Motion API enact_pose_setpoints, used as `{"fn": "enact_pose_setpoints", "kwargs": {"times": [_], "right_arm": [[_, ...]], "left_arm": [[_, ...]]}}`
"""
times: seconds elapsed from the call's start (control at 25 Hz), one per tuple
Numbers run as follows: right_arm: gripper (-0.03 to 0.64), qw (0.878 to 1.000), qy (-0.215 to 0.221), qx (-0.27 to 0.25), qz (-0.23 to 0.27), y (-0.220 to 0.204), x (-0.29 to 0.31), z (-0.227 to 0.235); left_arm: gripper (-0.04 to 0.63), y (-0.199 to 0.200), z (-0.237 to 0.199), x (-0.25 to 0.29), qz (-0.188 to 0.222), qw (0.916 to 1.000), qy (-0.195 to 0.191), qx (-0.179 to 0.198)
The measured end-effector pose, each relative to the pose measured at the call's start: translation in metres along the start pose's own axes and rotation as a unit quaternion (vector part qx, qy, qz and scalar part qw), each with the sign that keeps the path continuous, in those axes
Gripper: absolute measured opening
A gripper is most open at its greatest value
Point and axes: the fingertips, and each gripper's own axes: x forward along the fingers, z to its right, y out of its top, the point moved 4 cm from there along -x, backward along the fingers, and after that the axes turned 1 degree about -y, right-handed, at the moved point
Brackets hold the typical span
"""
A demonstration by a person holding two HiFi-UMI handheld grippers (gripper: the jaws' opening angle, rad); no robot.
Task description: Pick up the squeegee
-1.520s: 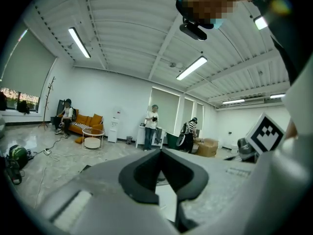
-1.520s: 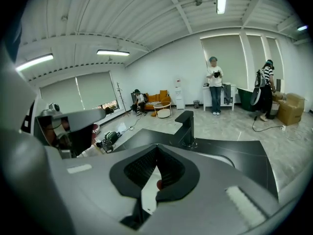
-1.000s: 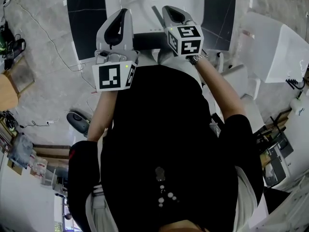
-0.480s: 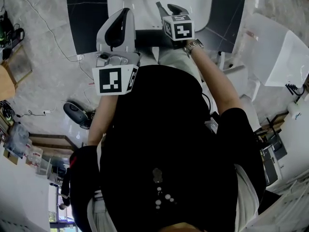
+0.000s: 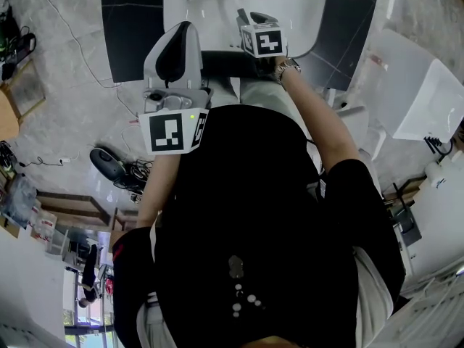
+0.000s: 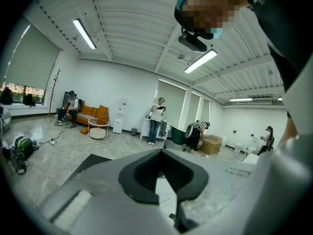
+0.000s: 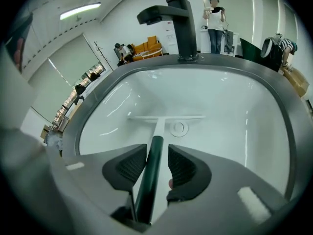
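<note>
The squeegee has a dark green handle (image 7: 151,173) and a white blade (image 7: 166,117) that lies across the bottom of the white sink (image 7: 239,116), close to the drain. My right gripper (image 7: 157,153) points steeply down into the basin. Its jaws are opening, with the handle standing between them and a gap showing beside it. In the head view the right gripper (image 5: 251,19) hangs over the sink (image 5: 297,6). My left gripper (image 5: 172,46) is held higher, near the person's chest. In the left gripper view the left gripper (image 6: 161,153) looks shut on nothing.
A black faucet (image 7: 175,18) rises at the sink's far rim. A dark panel (image 5: 130,27) flanks the basin. Cables (image 5: 69,46) and a dark device (image 5: 107,165) lie on the floor at left. White furniture (image 5: 428,93) stands at right. People (image 6: 157,119) stand far off.
My right gripper has sunk toward the sink and looks smaller in the head view. The left gripper has stayed almost where it was.
</note>
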Motion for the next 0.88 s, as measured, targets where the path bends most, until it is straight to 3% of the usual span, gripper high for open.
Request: {"fn": "enact_pose_setpoints", "kwargs": {"times": [0.32, 0.68, 0.88], "right_arm": [[0.122, 0.999, -0.009, 0.019, -0.032, -0.007, 0.019, 0.000], [0.098, 0.999, -0.032, 0.027, -0.032, -0.012, 0.016, 0.001], [0.097, 0.999, -0.037, 0.010, -0.007, -0.007, 0.006, -0.002]], "left_arm": [[0.002, -0.004, -0.007, -0.003, -0.003, 0.9996, 0.025, -0.008], [0.002, -0.005, -0.008, -0.010, 0.002, 0.9993, 0.038, -0.007], [0.002, -0.003, -0.008, -0.014, 0.007, 0.9992, 0.037, -0.009]]}}
